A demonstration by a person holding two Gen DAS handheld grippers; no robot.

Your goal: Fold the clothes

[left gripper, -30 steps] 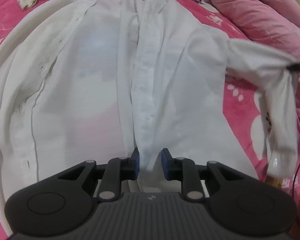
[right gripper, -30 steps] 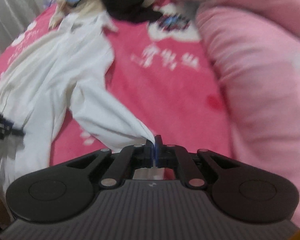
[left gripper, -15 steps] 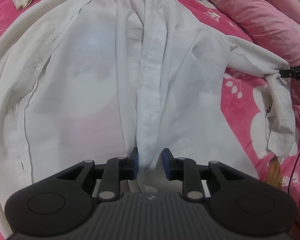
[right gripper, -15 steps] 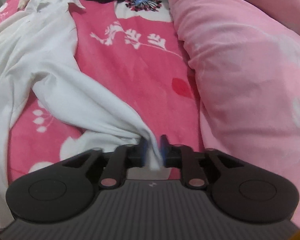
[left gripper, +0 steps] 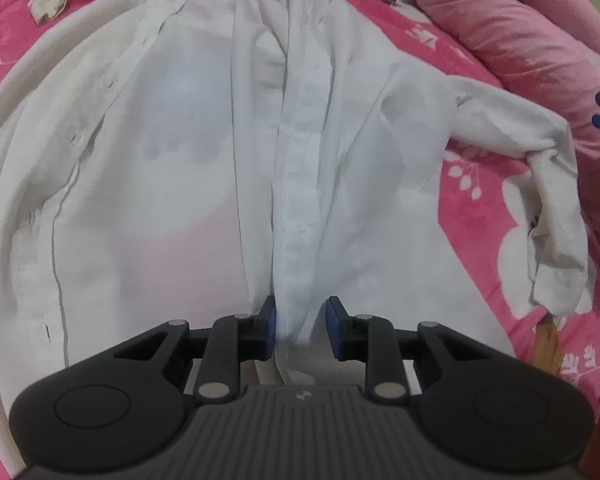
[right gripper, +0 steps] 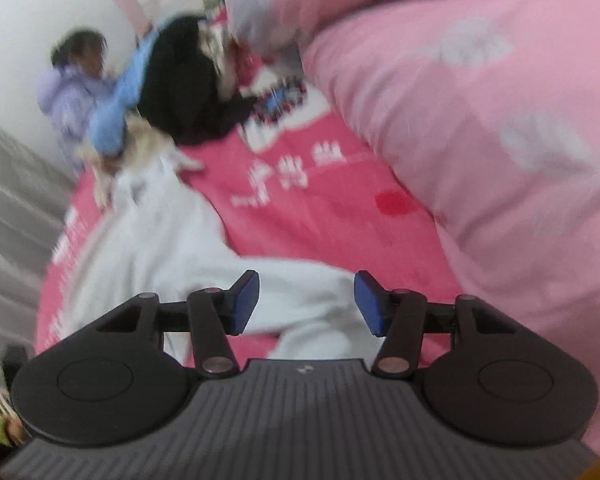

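- Shirt (left gripper: 204,168), white and button-front, lies spread open on the pink floral bed (left gripper: 480,200), its right sleeve (left gripper: 540,184) bent outward.
- Thin, limp, light cloth: I judge it will sag and wrinkle; hems, placket and cuff give the firmest hold.
- Left claw (left gripper: 298,330) straddles the placket (left gripper: 300,200) at the hem, parted, not pinching.
- Right claw (right gripper: 306,306) gapes wide over the sleeve, holding nothing.

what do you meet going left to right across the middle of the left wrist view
pink bedspread → white shirt's button edge → shirt's centre placket → its right sleeve → pink duvet
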